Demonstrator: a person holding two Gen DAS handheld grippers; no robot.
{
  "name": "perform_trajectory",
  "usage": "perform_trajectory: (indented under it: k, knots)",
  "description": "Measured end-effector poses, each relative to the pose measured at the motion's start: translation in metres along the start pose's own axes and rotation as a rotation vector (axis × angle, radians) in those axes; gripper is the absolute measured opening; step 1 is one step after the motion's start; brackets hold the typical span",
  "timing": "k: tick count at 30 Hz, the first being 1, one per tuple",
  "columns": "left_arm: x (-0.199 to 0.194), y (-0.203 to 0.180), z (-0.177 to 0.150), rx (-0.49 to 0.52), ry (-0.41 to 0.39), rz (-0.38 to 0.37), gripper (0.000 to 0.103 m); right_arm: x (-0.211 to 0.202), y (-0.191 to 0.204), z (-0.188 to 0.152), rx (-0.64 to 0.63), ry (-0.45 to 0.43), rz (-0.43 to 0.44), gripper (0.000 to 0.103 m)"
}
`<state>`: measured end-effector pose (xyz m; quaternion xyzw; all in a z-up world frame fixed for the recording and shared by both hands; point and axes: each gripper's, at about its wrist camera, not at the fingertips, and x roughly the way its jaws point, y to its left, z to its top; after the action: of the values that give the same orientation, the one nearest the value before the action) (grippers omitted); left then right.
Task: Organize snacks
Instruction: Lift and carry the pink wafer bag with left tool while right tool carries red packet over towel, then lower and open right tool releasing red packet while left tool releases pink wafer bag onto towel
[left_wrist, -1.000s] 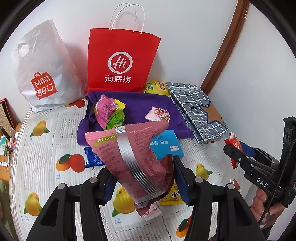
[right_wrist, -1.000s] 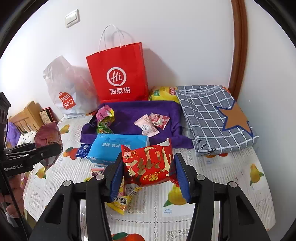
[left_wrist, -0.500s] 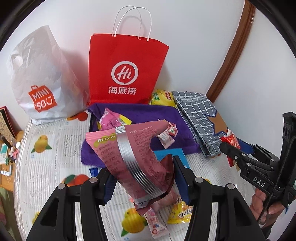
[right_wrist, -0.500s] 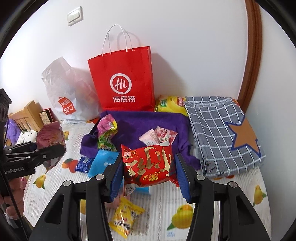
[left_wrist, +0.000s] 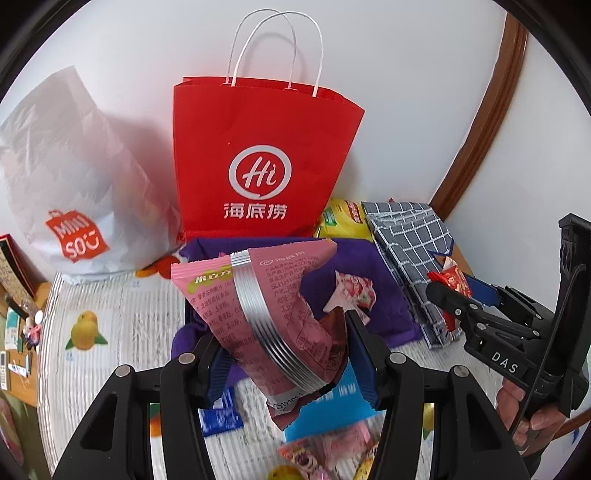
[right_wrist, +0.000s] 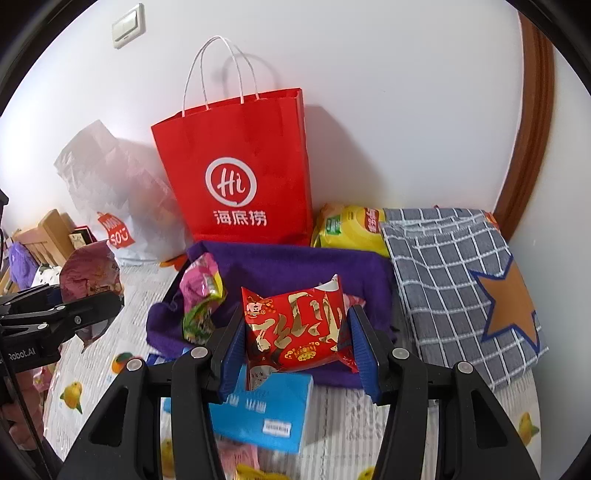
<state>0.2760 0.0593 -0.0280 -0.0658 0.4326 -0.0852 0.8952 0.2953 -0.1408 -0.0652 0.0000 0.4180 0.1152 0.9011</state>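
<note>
Sitting between hand-held gripper fingers: pink packet

The red bag looks like matt paper, the pink snack packet is glossy foil-ish plastic, the purple cloth is fuzzy, and the checked cloth is woven.
</note>
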Motion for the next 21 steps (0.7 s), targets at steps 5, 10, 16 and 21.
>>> perform_trajectory:
  k: [5,10,16,21]
  knots:
    - [0.016,0.002,0.017,0.0,-0.002,-0.009,0.054,0.016,-0.001,0.019,-0.003,-0.002,-0.002,0.052]
    - [0.039,0.007,0.033,-0.012,-0.002,-0.005,0.054,0.033,-0.002,0.038,-0.004,-0.01,0.006,0.052]
    - [0.078,0.021,0.033,-0.011,0.053,0.011,0.054,0.068,-0.004,0.04,-0.03,0.005,0.034,0.052]
    - [0.103,0.035,0.03,-0.042,0.117,0.002,0.054,0.103,-0.012,0.031,-0.049,0.079,0.0,0.052]
